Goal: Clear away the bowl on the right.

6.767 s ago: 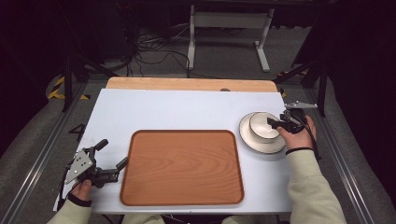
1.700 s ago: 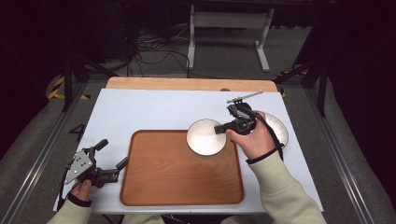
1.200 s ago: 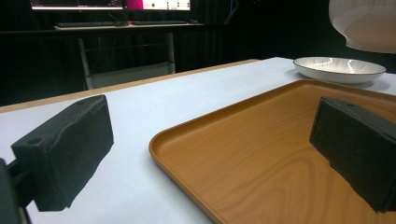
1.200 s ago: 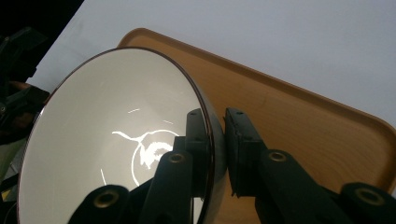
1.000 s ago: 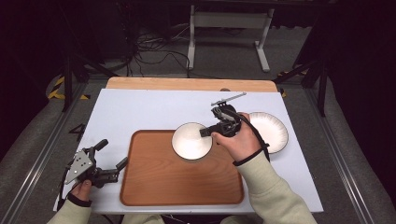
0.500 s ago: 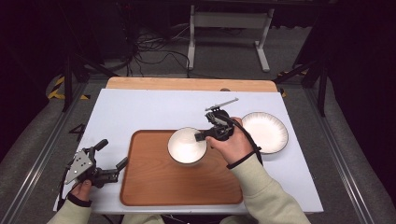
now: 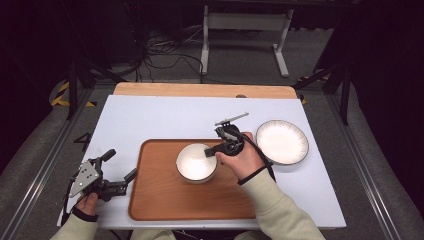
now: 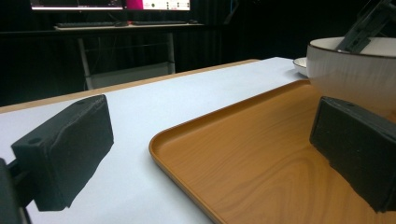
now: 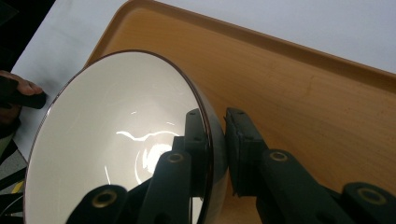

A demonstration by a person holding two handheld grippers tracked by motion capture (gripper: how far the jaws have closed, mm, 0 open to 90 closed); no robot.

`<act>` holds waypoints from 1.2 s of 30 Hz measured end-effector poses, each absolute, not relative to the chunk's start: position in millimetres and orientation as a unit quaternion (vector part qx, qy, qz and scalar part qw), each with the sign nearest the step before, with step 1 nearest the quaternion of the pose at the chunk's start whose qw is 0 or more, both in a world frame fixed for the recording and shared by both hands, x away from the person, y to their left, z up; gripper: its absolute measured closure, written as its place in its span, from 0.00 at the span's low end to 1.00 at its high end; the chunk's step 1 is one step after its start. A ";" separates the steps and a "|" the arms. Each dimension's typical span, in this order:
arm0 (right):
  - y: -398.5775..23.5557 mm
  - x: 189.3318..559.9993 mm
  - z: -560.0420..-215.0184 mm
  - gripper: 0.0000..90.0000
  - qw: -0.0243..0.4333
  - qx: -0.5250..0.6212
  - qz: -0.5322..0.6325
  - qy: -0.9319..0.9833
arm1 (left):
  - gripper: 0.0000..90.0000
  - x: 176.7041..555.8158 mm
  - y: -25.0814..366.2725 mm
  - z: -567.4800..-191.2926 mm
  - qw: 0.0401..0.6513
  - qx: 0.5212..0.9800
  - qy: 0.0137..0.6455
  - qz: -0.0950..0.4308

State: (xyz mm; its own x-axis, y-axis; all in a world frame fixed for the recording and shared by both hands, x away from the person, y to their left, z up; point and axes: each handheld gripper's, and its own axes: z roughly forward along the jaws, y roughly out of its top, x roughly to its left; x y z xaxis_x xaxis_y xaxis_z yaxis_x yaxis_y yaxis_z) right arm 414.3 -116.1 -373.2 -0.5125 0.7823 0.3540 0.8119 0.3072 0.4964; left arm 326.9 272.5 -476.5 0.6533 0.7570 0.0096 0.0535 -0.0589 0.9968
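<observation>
Moved: your bowl point(image 7: 196, 162) has come left off the plate point(image 7: 282, 141) and now sits over the tray's point(image 7: 165, 200) middle.
Bowl: white, dark-rimmed; whether it touches the tray, you cannot tell.
Right hand-held gripper point(image 9: 215, 135): pinching the bowl's rim, one jaw inside, one outside.
Left hand-held gripper point(image 7: 120, 169): jaws spread, holding nothing, at the tray's left edge.
Plate: on the white counter point(image 7: 165, 117), right of the tray.
</observation>
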 end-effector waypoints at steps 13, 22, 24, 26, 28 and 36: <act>-109.4 414.3 -392.3 0.88 0.022 -0.491 -0.314 -0.812 | 0.00 326.8 272.5 -476.5 0.616 0.669 0.303 0.286; -105.7 415.5 -401.9 0.88 0.023 -0.490 -0.305 -0.816 | 0.00 326.8 272.5 -476.5 0.616 0.669 0.303 0.286; -105.1 415.7 -403.9 0.88 0.023 -0.488 -0.303 -0.818 | 0.00 326.8 272.5 -476.5 0.616 0.669 0.303 0.286; -104.5 415.8 -405.4 0.88 0.024 -0.489 -0.303 -0.817 | 0.00 326.8 272.5 -476.5 0.616 0.669 0.303 0.286; -104.5 415.7 -405.5 0.88 0.024 -0.489 -0.303 -0.818 | 0.00 326.8 272.5 -476.5 0.616 0.669 0.303 0.286; -106.3 416.8 -408.0 0.88 0.024 -0.482 -0.303 -0.821 | 0.00 326.8 272.5 -476.6 0.616 0.669 0.303 0.286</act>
